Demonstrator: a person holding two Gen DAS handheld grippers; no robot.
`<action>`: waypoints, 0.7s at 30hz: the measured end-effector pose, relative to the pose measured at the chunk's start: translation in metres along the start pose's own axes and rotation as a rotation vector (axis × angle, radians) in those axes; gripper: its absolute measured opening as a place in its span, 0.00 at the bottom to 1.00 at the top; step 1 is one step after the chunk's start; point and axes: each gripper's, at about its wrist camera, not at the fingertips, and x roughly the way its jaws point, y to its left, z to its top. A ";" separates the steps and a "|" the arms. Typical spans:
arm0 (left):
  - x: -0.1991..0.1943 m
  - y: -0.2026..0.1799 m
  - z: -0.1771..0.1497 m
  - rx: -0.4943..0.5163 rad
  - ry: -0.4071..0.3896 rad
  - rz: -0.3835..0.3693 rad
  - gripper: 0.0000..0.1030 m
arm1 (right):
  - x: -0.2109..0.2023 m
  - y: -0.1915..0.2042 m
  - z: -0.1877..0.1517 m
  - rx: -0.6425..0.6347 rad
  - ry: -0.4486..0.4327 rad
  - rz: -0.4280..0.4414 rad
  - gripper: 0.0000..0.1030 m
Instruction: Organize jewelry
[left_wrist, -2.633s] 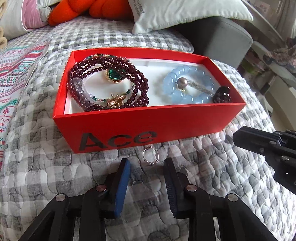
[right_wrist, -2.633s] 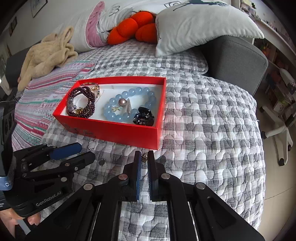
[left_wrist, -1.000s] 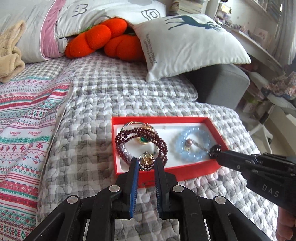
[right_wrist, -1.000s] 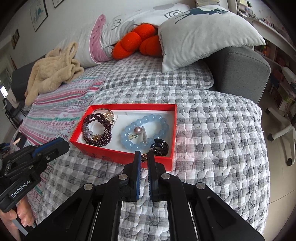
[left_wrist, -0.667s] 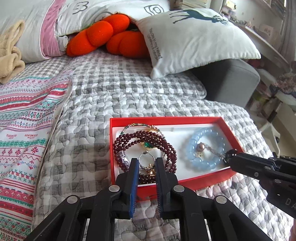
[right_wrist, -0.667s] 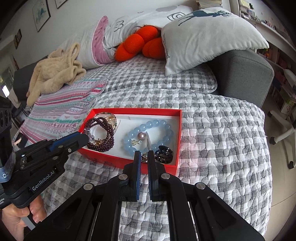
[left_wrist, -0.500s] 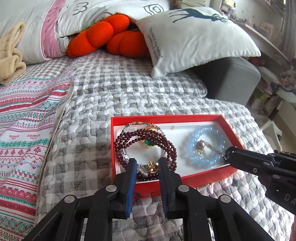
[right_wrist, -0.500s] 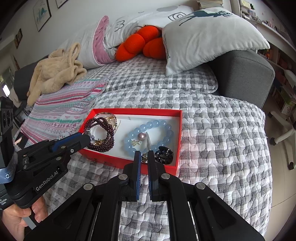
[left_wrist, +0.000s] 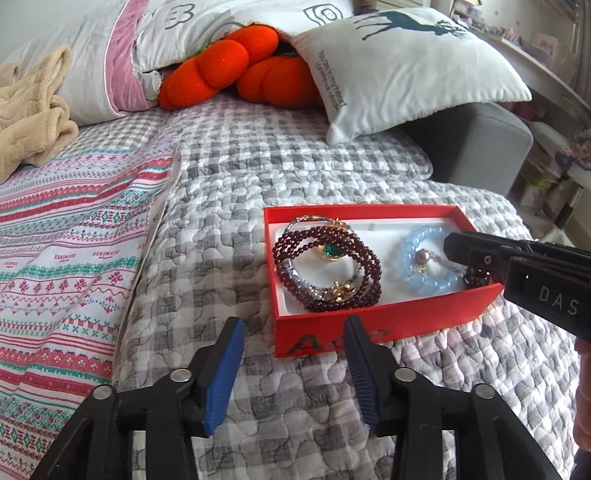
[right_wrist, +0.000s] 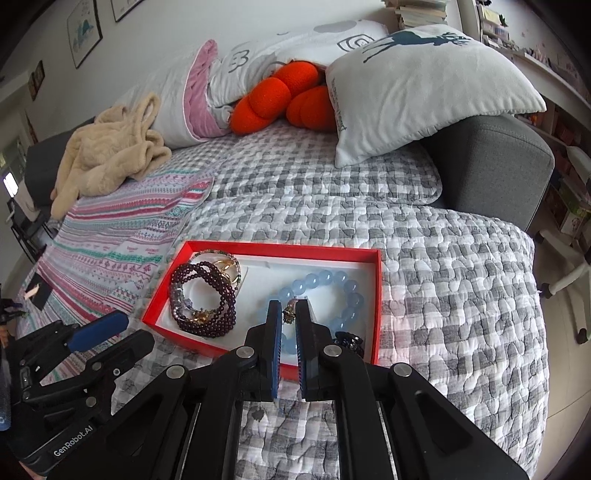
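A red box (left_wrist: 384, 321) (right_wrist: 280, 251) lies on the checked quilt. It holds a dark red bead bracelet (left_wrist: 328, 269) (right_wrist: 207, 295), a pale blue bead bracelet (left_wrist: 424, 266) (right_wrist: 332, 284) and a black piece (right_wrist: 347, 338). My left gripper (left_wrist: 293, 328) is open and empty, just in front of the box's front left corner. My right gripper (right_wrist: 288, 314) is shut on a small gold earring (right_wrist: 288, 316), held over the blue bracelet. In the left wrist view the right gripper (left_wrist: 454, 243) reaches over the box's right end.
A white deer pillow (right_wrist: 424, 85), orange cushions (right_wrist: 284, 99) and a beige garment (right_wrist: 107, 155) lie at the back. A striped blanket (left_wrist: 66, 258) covers the left. A grey sofa arm (right_wrist: 491, 166) stands right. A small dark mark (right_wrist: 256, 415) shows on the quilt.
My left gripper let a small ring fall into the box, opened wide and pulled back left. My right gripper moved forward over the box, still shut on the earring.
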 end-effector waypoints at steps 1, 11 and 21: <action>-0.001 0.000 -0.002 -0.002 0.000 0.010 0.56 | -0.001 0.000 0.001 0.003 0.002 -0.004 0.20; -0.020 0.000 -0.023 -0.021 0.030 0.086 0.85 | -0.036 0.003 -0.016 0.009 0.004 -0.088 0.58; -0.027 0.000 -0.047 -0.033 0.112 0.149 1.00 | -0.064 0.010 -0.057 -0.008 0.049 -0.172 1.00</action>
